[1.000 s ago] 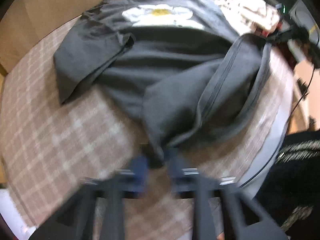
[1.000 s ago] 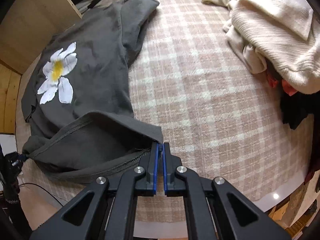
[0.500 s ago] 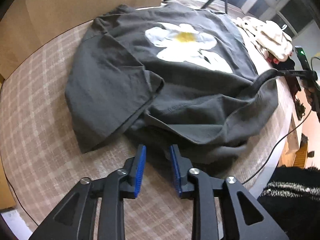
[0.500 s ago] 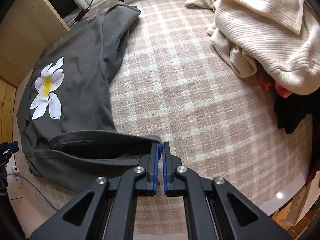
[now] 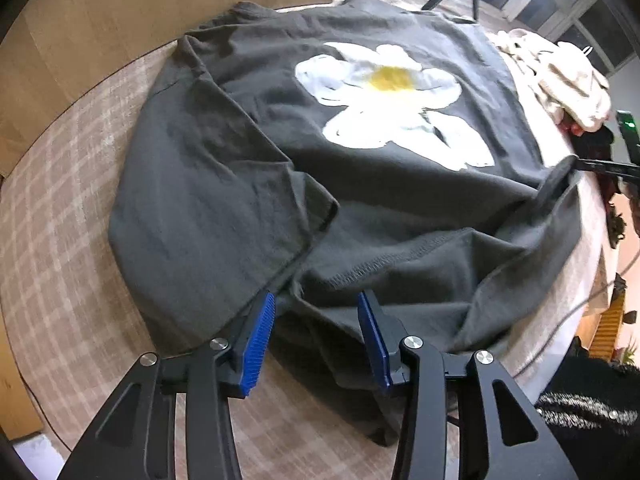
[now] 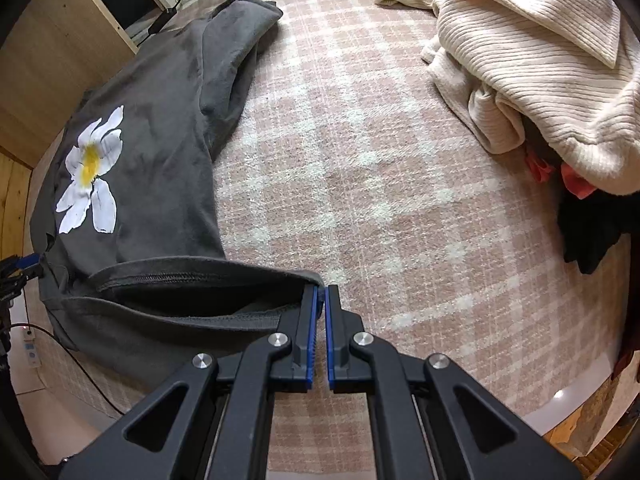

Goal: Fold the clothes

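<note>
Now the left tool (image 5: 316,320) has just been opening: its blue ribbed pads stand apart, released, with the hem of the dark grey T-shirt (image 5: 248,184) lying loose between them. The right tool (image 6: 321,300) stays clenched on the shirt's other hem corner. Soft and creased, the shirt with its white daisy print (image 5: 392,100) sprawls over the pink checked surface (image 6: 400,200). A ribbed cream sweater (image 6: 540,60) is heaped well apart, bare cloth between.
</note>
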The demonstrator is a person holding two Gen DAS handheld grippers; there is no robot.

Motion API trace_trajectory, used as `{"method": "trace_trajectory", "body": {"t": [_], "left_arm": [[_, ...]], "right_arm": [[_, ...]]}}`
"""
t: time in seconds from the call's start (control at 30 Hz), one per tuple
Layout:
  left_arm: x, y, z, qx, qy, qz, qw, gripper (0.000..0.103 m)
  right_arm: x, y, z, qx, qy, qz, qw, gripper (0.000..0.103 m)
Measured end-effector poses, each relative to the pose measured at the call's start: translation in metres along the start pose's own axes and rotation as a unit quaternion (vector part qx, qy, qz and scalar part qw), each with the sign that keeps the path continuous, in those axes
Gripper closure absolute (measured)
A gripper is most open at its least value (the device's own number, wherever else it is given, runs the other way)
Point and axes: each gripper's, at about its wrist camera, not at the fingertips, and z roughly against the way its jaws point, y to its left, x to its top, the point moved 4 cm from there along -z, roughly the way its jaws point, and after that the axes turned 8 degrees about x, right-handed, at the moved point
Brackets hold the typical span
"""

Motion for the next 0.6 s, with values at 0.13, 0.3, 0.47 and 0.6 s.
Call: {"method": "trace_trajectory", "body": {"t": [0.13,0.3,0.47,0.6], "left_arm": [[0.001,-0.002,-0.018,0.011,0.024,-0.012,0.9996,0.083],[-0.005,-0.006,-0.012,-0.005,-0.001,-0.01,0.9999,0.099],[-0.047,-0.005,0.05,0.003,-0.071,0.013,0.9974,0.1],[-0.128,-0.003,0.126,0.005,-0.142,0.085,0.9862,0.099]], "right_arm": [[0.0,0.001,-0.005,0.0,0.0,0.001,1.0,0.099],[-0.007,0.004,0.004,-0.004,-0.016,0.016,1.0,0.099],[-0.029,0.014,0.051,0.01,-0.067,0.046,0.997,0.099],[-0.077,0.009,0.099,0.035,-0.107,0.064,0.992,0.099]]}}
